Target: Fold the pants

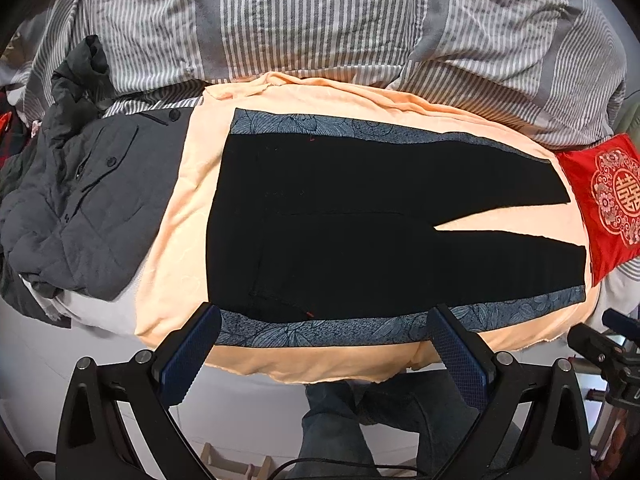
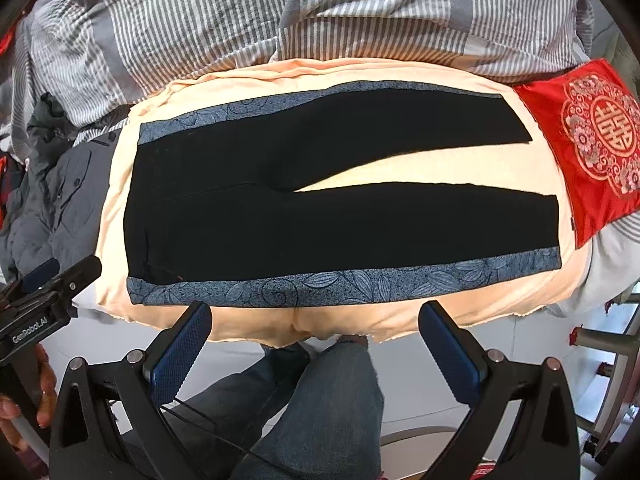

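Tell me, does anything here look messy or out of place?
The black pants lie flat and tidy on the peach blanket, legs slightly apart. The only untidy thing is a grey jacket lying crumpled at the waistband end. Both grippers are open and hold nothing.

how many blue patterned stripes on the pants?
2. One side stripe runs along the near edge of the black pants, by the open grippers; the other stripe runs along the far edge, toward the striped duvet. Undersides are hidden.
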Demonstrator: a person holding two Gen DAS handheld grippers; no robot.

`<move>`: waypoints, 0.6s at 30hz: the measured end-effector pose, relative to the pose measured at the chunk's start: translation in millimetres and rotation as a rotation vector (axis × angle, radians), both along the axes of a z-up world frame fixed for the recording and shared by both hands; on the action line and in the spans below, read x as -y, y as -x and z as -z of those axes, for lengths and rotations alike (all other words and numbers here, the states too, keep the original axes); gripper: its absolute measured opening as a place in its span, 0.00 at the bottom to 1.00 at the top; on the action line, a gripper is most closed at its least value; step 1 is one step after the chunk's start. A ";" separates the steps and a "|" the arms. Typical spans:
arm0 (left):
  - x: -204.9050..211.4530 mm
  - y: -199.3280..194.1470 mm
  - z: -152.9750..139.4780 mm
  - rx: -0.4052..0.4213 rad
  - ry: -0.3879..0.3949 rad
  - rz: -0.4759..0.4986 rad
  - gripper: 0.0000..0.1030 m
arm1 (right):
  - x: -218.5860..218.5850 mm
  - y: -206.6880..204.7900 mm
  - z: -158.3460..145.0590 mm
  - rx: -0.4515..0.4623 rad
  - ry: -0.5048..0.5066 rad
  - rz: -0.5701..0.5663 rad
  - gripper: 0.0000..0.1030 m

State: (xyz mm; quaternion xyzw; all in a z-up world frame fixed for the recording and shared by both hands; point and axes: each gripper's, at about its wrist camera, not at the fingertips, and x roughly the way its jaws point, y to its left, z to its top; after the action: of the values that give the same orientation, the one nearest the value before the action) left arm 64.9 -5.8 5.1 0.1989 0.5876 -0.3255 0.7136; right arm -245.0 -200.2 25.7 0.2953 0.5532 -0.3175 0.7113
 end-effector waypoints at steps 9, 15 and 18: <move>1.4 7.8 33.2 -0.061 -0.078 -0.010 1.00 | -0.6 8.9 20.8 -0.072 -0.032 0.003 1.00; 7.2 9.3 49.7 -0.082 -0.108 -0.008 1.00 | 10.1 4.5 40.6 -0.083 -0.071 -0.031 1.00; 6.8 8.7 51.8 -0.093 -0.113 -0.032 1.00 | 18.1 1.4 52.1 -0.075 -0.106 -0.039 1.00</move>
State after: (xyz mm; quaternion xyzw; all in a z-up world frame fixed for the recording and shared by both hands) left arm 56.3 -12.6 -46.7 0.2139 0.6407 -0.2892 0.6783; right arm -246.4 -218.3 -26.4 0.3096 0.6012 -0.2848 0.6794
